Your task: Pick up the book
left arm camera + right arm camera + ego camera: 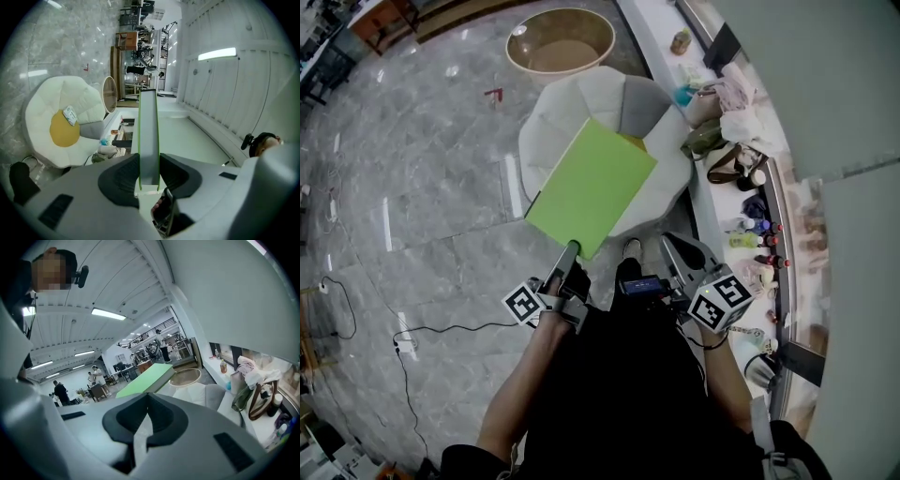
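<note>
The book has a bright green cover and hangs in the air over a white padded chair. My left gripper is shut on its near lower corner. In the left gripper view the book stands edge-on, pinched between the two dark pads of that gripper. My right gripper is close to the right of the book and holds nothing. In the right gripper view its pads meet at the tips, and the book lies beyond them.
The white chair has a round yellow centre. A round wooden tub stands on the grey tiled floor behind it. A white counter with bags and bottles runs along the right. A cable lies on the floor at left.
</note>
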Motion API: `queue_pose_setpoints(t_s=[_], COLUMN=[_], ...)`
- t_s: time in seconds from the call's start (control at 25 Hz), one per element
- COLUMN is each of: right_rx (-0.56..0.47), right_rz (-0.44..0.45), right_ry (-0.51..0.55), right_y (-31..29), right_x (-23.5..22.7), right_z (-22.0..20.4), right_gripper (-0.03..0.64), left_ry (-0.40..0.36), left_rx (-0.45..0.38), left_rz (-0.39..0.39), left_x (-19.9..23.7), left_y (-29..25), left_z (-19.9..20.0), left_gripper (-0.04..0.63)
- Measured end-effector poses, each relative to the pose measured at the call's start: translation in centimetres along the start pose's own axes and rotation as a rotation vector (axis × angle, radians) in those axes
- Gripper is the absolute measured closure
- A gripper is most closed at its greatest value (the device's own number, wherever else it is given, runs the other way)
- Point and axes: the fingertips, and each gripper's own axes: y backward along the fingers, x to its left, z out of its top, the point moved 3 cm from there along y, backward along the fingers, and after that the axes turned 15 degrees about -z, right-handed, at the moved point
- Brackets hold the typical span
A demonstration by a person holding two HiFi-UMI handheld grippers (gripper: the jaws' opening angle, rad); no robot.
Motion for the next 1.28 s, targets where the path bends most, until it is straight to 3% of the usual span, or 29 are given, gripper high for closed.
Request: queue_pose_setpoints(t_s=[0.36,0.64,0.88,1.04,1.28], right_rx=[-0.005,0.006,0.023,0.020,0.030], right_rz=[0.003,-0.024,-0.046,-0.045,-0.067], right_ry=[0.025,0.006,0.076,0.070,0.074], right_y=[2.8,5.0,5.3,5.4,5.9], right_x=[6.7,8.7,8.6,7.8,7.0], right_z=[-3.1,-5.6,-6.3,-5.4,-4.9], right_gripper=[0.601,0.601,0.601,0.601,0.601], left_ry=[0.030,0.013,0.004,-0.029,-0.011], left_rx=[0.023,0.058,0.059,0.074,0.067], left_rz=[-0.006,0.019,0.010,0.007,0.010], left_x=[-2.2,-3.4,-4.0,-4.3,-4.3], left_y=[5.7,8.2,8.5,7.6,7.1], left_z=[0.3,-0.5,-0.6,-0.8,-1.4], left_gripper=[0.449,0.449,0.449,0.449,0.449])
